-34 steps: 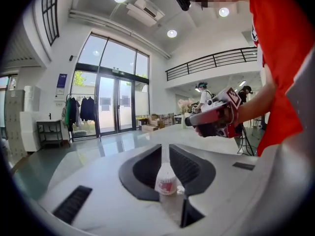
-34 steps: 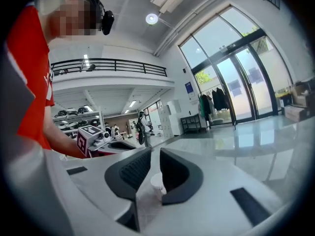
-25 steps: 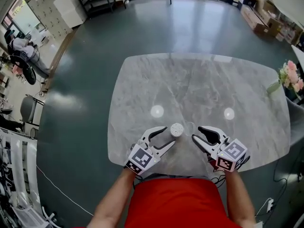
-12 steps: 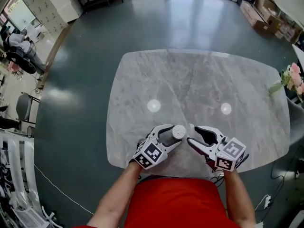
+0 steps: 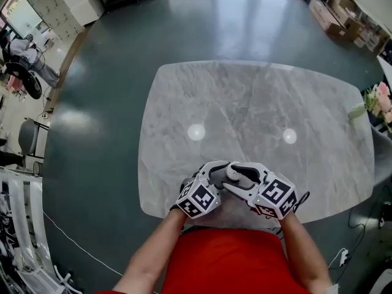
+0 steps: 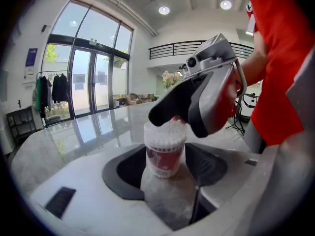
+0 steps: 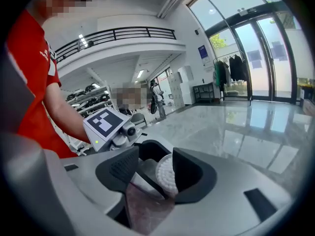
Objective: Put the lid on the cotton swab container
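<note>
The cotton swab container (image 5: 233, 171) stands near the front edge of the marble table (image 5: 257, 103). It is a small clear cup with a red label (image 6: 165, 154), and the white swab heads (image 7: 166, 175) show at its top. My left gripper (image 5: 222, 175) has the cup between its jaws low down. The jaws are closing, with a gap still on each side (image 6: 167, 167). My right gripper (image 5: 240, 176) stands wide over the cup's top (image 6: 172, 114), and the swab heads lie beside its right pad (image 7: 155, 173). I cannot make out a clear lid for certain.
The person's red shirt (image 5: 226, 262) is right behind both grippers. Pink flowers (image 5: 380, 100) stand at the table's far right edge. Two bright light reflections (image 5: 196, 131) lie on the tabletop. Dark floor surrounds the table.
Both grippers have come together at the container. The left one moved right around the cup. The right one then swung left over its top.
</note>
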Action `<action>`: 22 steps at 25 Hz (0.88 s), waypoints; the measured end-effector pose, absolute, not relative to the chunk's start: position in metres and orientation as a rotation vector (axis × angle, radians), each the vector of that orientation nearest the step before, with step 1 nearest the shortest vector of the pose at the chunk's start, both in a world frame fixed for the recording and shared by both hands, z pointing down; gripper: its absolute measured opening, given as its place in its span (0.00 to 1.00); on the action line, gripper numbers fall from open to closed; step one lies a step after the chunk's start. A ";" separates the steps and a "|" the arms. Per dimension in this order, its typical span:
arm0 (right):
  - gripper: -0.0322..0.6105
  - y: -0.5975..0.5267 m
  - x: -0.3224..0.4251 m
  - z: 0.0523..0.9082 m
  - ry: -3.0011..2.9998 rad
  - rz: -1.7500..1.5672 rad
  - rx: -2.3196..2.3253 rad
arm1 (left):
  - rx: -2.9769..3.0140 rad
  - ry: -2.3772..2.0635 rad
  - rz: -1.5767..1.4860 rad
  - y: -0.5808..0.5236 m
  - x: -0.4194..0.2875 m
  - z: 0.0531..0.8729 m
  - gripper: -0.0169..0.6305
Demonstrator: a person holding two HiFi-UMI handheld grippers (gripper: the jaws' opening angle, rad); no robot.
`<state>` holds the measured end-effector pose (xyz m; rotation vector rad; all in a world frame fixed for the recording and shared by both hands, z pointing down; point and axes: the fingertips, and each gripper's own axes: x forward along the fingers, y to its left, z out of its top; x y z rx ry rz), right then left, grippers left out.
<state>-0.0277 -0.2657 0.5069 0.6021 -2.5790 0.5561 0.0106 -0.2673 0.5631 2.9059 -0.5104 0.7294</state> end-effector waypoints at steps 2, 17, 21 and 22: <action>0.42 -0.267 -0.030 0.511 -2.545 0.548 0.616 | 2.904 -0.511 0.726 -0.268 0.010 0.563 0.46; 0.30 -0.272 -0.032 0.514 -2.512 0.518 0.685 | 2.879 -0.611 0.694 -0.270 0.005 0.562 0.47; 0.32 -0.271 -0.029 0.513 -2.549 0.521 0.650 | 2.880 -0.620 0.665 -0.269 0.003 0.557 0.47; 0.32 -0.270 -0.028 0.511 -2.560 0.520 0.637 | 2.880 -0.625 0.659 -0.269 0.001 0.556 0.47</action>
